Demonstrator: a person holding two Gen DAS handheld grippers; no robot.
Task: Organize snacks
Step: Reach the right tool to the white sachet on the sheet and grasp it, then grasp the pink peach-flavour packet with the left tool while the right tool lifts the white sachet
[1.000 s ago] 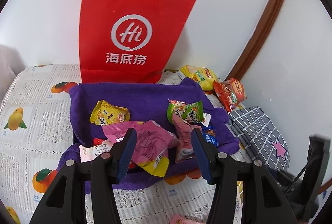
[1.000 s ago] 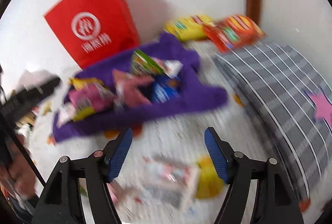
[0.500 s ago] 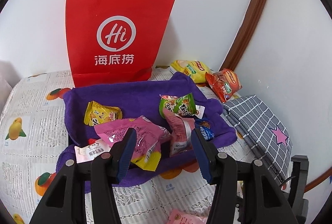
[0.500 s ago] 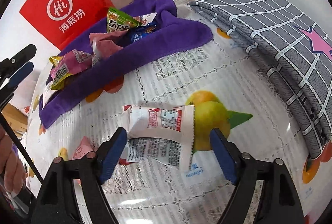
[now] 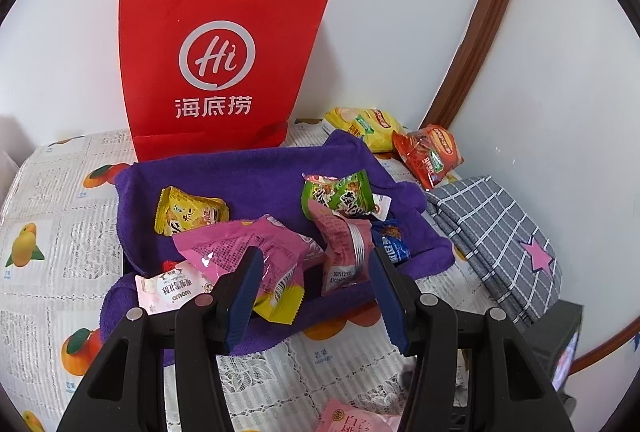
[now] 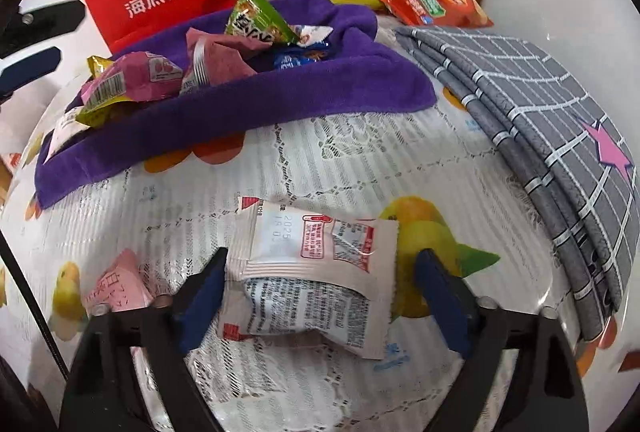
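right gripper (image 6: pixel 320 296) open, straddling white packet (image 6: pixel 312 272) at lower centre for pickup; left gripper (image 5: pixel 316 292) open, idle over purple-towel bin (image 5: pixel 256 175)

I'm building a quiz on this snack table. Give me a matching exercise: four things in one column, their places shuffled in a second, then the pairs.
1. white packet
2. green packet
3. red paper bag
4. orange chip bag

A. standing against the wall
B. on the purple towel
C. between the open right tongs
D. in the corner beside the yellow chip bag

Pairs: 1-C, 2-B, 3-A, 4-D
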